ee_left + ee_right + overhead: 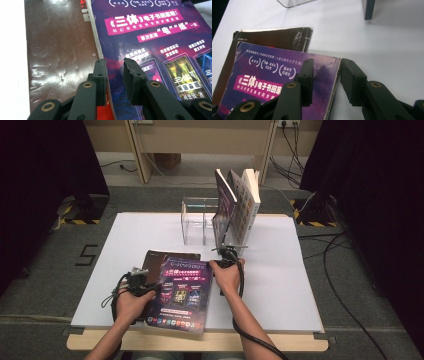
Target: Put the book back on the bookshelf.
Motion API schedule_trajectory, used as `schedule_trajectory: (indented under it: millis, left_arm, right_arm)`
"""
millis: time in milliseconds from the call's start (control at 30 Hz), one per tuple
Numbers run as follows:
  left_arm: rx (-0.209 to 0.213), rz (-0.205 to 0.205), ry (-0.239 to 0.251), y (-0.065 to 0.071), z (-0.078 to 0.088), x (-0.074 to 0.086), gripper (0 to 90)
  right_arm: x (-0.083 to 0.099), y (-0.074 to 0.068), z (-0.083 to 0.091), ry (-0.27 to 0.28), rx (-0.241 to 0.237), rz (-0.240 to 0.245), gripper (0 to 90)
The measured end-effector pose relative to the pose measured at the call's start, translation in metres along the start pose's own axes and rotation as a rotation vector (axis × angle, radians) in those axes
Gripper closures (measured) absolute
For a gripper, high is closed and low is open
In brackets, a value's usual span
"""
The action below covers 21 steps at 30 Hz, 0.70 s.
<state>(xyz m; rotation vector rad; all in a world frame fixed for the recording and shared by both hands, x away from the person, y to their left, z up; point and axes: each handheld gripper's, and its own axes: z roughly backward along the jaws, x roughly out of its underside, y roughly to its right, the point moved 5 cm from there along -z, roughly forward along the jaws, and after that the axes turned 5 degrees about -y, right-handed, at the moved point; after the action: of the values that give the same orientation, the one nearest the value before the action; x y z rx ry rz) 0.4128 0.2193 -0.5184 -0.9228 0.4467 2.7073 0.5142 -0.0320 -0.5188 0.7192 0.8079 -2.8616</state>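
A purple-covered book (180,292) lies on top of a brown-covered book (154,262) at the front of the white board (280,285). My left gripper (145,287) is at the purple book's left edge. In the left gripper view its jaws (115,72) stand apart astride that edge, one by the pages over the brown book (57,45), the other on the purple cover (155,32). My right gripper (227,256) is at the book's far right corner. Its jaws (327,75) are open, one above the cover (262,75), the other above the bare board.
A clear acrylic rack (195,217) stands at the back middle of the board with several books (237,202) upright in its right end. One book's lower corner (369,8) shows in the right gripper view. Cables lie on the floor to the right.
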Motion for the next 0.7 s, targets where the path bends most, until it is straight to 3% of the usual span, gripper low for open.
schedule_trajectory:
  millis: [233, 300, 400, 500, 700]
  left_arm:
    - [-0.003, -0.001, 0.000, 0.001, 0.000, 0.000, 72.1]
    - [-0.002, 0.000, 0.003, 0.000, 0.000, 0.000, 72.1]
    - [-0.005, 0.001, 0.005, 0.001, 0.000, 0.000, 72.1]
    - [-0.013, -0.008, 0.003, 0.001, 0.000, 0.000, 72.1]
    - [-0.002, 0.000, 0.005, 0.000, 0.000, 0.001, 72.1]
  right_arm:
    - [0.002, 0.001, 0.002, -0.012, -0.015, -0.036, 65.8]
    - [0.000, 0.000, 0.002, -0.029, -0.005, -0.011, 65.4]
    - [-0.005, -0.001, 0.000, -0.002, 0.023, 0.058, 63.2]
    - [-0.009, -0.002, -0.003, 0.009, 0.042, 0.094, 58.6]
    - [-0.013, -0.001, -0.008, 0.014, 0.023, 0.095, 57.0]
